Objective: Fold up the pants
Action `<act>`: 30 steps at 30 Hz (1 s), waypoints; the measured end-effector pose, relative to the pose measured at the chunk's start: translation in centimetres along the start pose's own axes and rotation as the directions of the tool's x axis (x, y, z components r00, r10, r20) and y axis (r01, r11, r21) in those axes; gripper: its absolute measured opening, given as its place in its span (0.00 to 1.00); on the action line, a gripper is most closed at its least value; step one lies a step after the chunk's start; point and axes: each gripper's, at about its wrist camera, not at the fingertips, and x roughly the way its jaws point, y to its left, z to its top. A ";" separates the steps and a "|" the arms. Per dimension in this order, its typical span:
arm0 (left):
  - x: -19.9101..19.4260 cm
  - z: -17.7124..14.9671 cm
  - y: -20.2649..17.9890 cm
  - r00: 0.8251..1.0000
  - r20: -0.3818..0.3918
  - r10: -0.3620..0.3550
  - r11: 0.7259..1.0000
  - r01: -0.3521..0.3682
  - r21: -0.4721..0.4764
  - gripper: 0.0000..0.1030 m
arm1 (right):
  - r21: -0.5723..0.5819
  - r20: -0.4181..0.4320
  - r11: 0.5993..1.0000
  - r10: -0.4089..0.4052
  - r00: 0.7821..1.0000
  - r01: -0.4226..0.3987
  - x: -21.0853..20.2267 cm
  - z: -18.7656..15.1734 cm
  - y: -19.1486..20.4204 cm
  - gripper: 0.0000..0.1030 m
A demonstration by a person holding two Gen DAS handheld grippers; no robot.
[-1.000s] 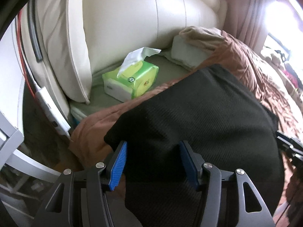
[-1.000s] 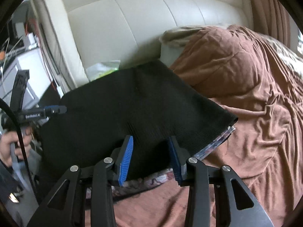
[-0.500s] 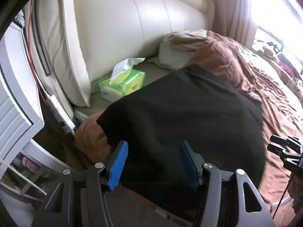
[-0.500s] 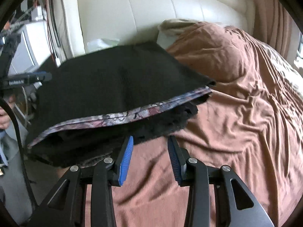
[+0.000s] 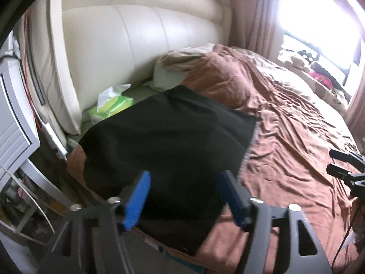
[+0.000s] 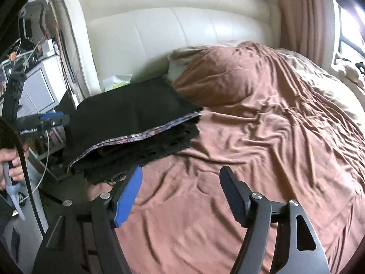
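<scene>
pants [image 6: 132, 114] folded flat on bed [image 6: 262, 137] | left gripper [image 5: 183, 196] just opened, holds nothing | right gripper [image 6: 180, 196] same, over blanket

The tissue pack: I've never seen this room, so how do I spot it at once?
Start at the cream padded headboard at the head of the bed. At its foot, in the corner just past the far edge of the folded black pants, lies the tissue pack. It is the only bright green thing there, with a white tissue sticking up from its top, beside a pale pillow.
</scene>
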 end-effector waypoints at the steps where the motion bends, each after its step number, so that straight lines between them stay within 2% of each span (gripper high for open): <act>1: -0.5 -0.2 -0.6 1.000 0.011 -0.001 1.000 0.000 0.007 0.79 | 0.004 0.000 1.000 -0.007 1.000 0.007 -1.0 -0.3 -0.2 0.78; 3: -2.0 -0.6 -2.3 0.999 0.039 -0.005 1.000 0.004 0.027 0.89 | 0.010 0.005 1.000 -0.015 1.000 0.015 -2.9 -0.7 -0.5 0.78; 5: -3.2 -0.8 -3.7 0.998 0.058 -0.020 0.999 0.018 0.042 0.92 | 0.022 0.012 0.999 -0.027 1.000 0.027 -5.2 -1.4 -0.9 0.82; 8: -4.9 -1.1 -6.0 0.997 0.073 -0.031 0.997 0.026 0.067 0.95 | 0.028 0.028 0.998 -0.053 0.998 0.052 -7.9 -2.0 -1.2 1.00; 11: -6.7 -1.4 -8.0 0.996 0.087 -0.037 0.997 0.031 0.076 0.99 | 0.038 0.022 0.997 -0.068 0.997 0.067 -10.5 -2.9 -1.7 1.00; 20: -11.1 -2.7 -12.8 0.991 0.119 -0.059 0.994 0.047 0.101 0.99 | 0.087 0.072 0.989 -0.128 0.989 0.121 -18.6 -5.7 -2.5 1.00; 30: -16.1 -5.4 -17.5 0.978 0.147 -0.150 0.975 0.122 0.188 0.99 | 0.137 0.125 0.973 -0.200 0.972 0.183 -26.3 -9.8 -2.2 1.00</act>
